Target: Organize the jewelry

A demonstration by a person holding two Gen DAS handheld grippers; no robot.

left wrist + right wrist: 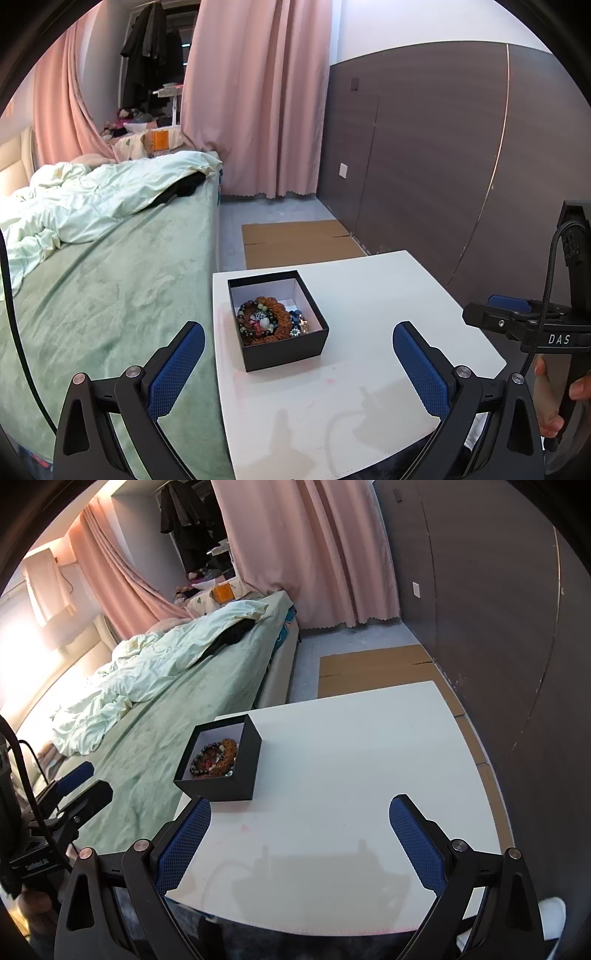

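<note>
Near centre frame on white table (369,314): open black box (284,354) heaped with bead bracelets (266,321), seemingly gathered there for storage. At lower frame, left gripper (298,365) and right gripper (300,834), both spread wide, empty, hovering short of box, probably poised for approach.

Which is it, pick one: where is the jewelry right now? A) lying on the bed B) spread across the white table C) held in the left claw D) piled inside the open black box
D: the beaded bracelets lie heaped inside the lidless black box on the white table.
</note>
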